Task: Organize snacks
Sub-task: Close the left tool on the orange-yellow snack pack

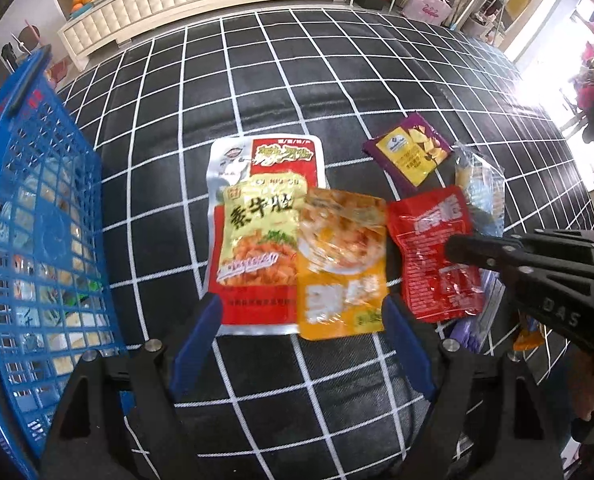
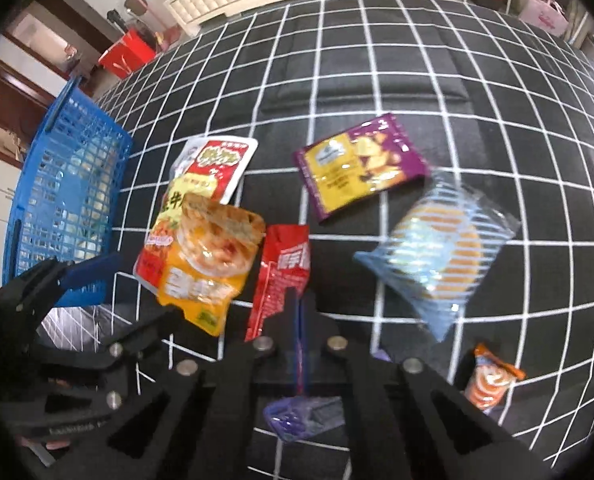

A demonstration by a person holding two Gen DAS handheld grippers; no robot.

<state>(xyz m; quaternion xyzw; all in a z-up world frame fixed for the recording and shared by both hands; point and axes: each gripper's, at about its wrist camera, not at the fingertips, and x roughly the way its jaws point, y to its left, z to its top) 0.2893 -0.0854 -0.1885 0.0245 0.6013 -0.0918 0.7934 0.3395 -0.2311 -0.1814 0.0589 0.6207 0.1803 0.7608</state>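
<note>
While mesh-walled, blue basket [image 1: 37, 216] with pale packets inside, contents unclear

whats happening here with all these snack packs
A person is sorting snack packets off a checked cloth into a blue basket. The right tongs are shut on the edge of the red packet. The left tongs hang open over the yellow packet.
</note>
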